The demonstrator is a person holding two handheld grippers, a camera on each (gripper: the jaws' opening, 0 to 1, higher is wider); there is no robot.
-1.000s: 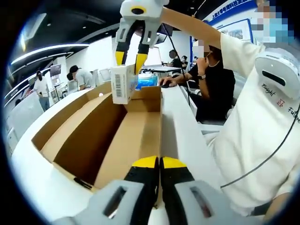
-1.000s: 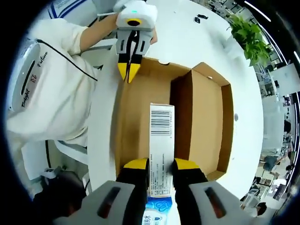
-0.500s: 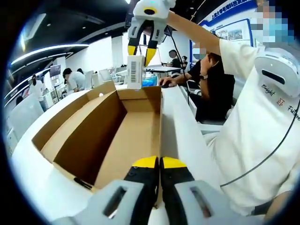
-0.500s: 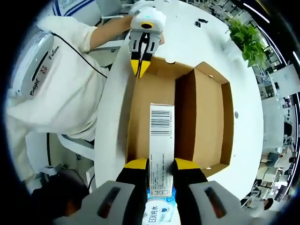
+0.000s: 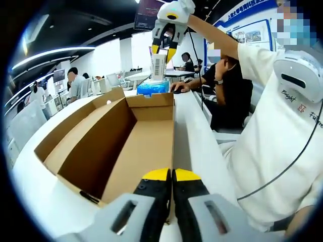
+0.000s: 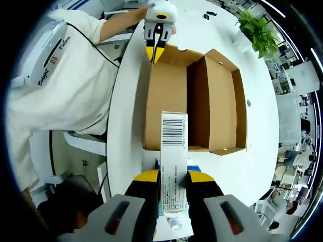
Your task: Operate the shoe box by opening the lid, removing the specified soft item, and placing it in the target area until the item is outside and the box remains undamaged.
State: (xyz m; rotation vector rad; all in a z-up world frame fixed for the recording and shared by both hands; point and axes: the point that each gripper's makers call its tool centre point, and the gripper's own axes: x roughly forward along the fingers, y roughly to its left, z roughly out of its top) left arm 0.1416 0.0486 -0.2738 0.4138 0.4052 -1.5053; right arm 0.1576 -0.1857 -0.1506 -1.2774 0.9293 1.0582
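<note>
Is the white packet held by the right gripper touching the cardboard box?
Apart. In the left gripper view the right gripper holds the white packet in the air above the cardboard box.

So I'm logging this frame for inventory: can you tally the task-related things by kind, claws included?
Open cardboard shoe box: 1
White barcoded packet, held above the table: 1
Blue pack on the table beyond the box: 1
Claws: 2, left claw, right claw
Total: 5
</note>
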